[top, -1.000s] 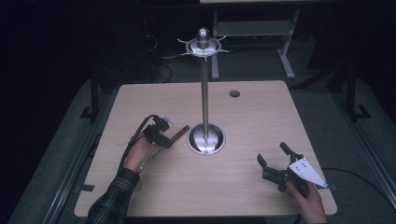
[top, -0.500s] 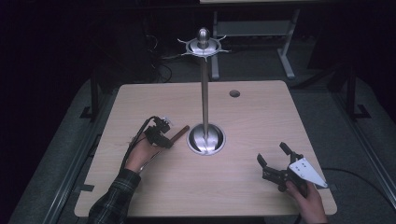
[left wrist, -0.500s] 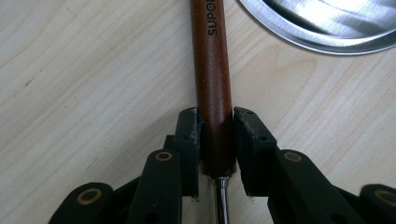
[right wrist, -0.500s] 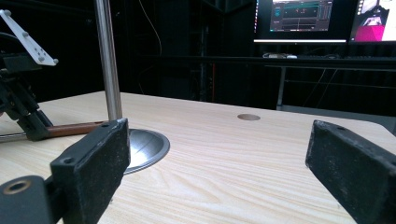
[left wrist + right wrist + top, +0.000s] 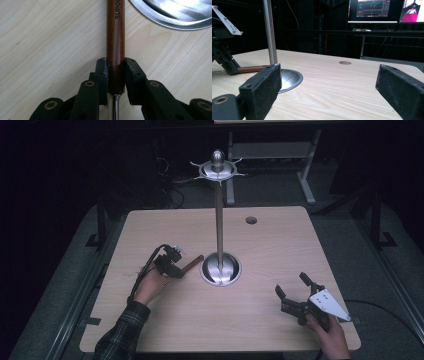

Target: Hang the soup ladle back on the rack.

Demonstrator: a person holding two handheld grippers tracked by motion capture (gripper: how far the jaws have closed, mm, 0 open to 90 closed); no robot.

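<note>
Brown wooden handle (image 5: 192, 264) of a slim metal-shanked tool lies flat on the pale wooden table (image 5: 280, 245), seen from the high view at about nine o'clock of the round domed base of the tall polished steel stand (image 5: 220, 268), its free end just beside that base. The left gripper (image 5: 169, 265) sits over the handle's far end with the person's left hand (image 5: 152, 284) behind it, while the right gripper (image 5: 295, 295) rests near the table's five o'clock corner, well apart from everything. In the left gripper view, the two black jaws are clamped on the lower end of the handle (image 5: 115, 45), one pad on each side, right where the thin steel shank (image 5: 115, 107) leaves the wood; the stand's shiny base (image 5: 175, 12) curves in at one o'clock. The hold is close to the handle's end, so I judge the long free part could swing or twist between the pads on lifting, and its tip could knock the base beside it. In the right gripper view, the right gripper (image 5: 332, 82) has its jaws wide apart, holding and touching nothing, with bare table between them; the stand's pole (image 5: 269, 32) rises at eleven o'clock, and the handle (image 5: 252, 68) lies low at nine o'clock.
</note>
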